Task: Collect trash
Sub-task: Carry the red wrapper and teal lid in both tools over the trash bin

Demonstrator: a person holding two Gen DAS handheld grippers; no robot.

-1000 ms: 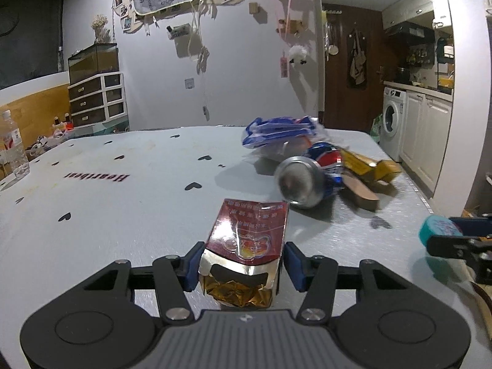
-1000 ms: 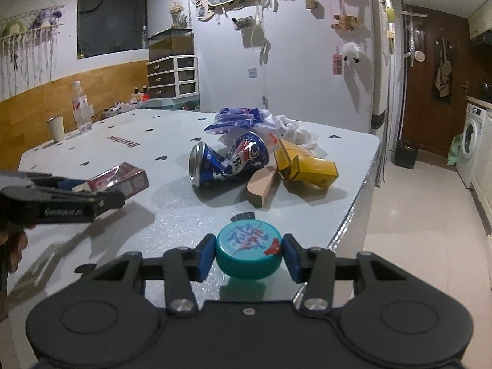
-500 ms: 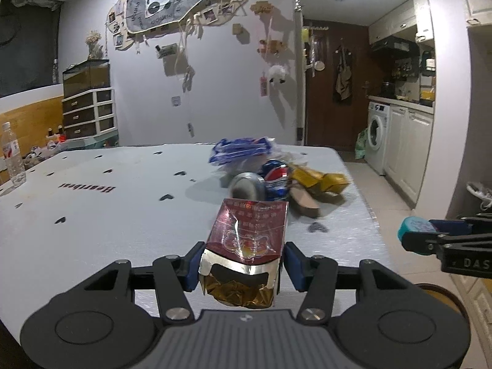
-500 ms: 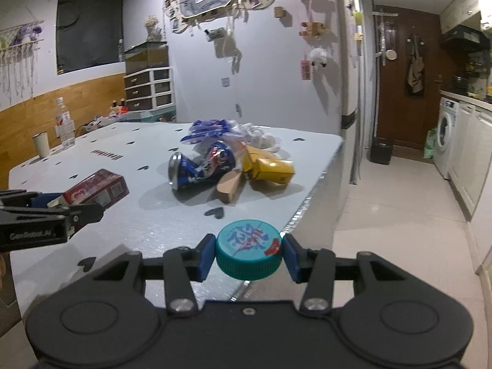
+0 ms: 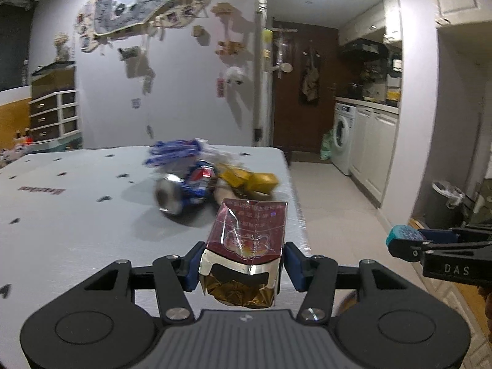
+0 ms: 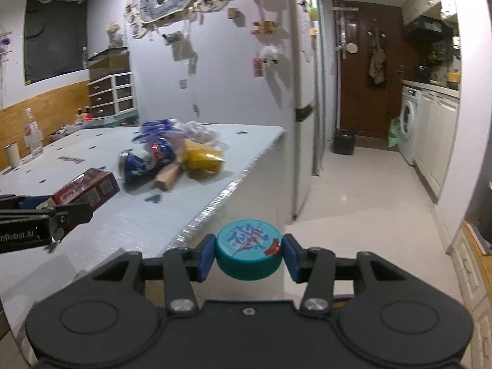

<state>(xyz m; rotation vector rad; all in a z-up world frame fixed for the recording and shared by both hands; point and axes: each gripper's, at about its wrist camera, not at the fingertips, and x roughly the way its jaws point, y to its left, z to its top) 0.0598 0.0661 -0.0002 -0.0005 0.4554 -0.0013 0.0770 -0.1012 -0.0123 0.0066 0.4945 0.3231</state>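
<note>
A: In the left wrist view, what is the left gripper (image 5: 243, 263) doing?

B: Its blue pads clamp a red cigarette pack (image 5: 247, 235), foil end toward the camera, held above the near edge of the table (image 5: 77, 215). The right gripper (image 5: 406, 241) shows at the right, out past the table over the floor. Behind sits the rest of the litter: a crushed can (image 5: 184, 186), a yellow box (image 5: 252, 180) and a blue-and-white wrapper (image 5: 175, 150), all blurred.

A: And the right wrist view?

B: The right gripper (image 6: 248, 253) is closed on a teal bottle cap (image 6: 248, 252), held beyond the table corner. The left gripper and its pack (image 6: 87, 189) appear at the left.

A: Which step is this?

B: Carrying both pieces away, I'd judge. Next comes finding a bin and releasing over it. A grey bin (image 5: 444, 204) stands by the far wall, possibly the target.

A: Anything unclear?

B: The floor directly below both grippers is hidden by their bodies, and the pack's print is unreadable.
</note>
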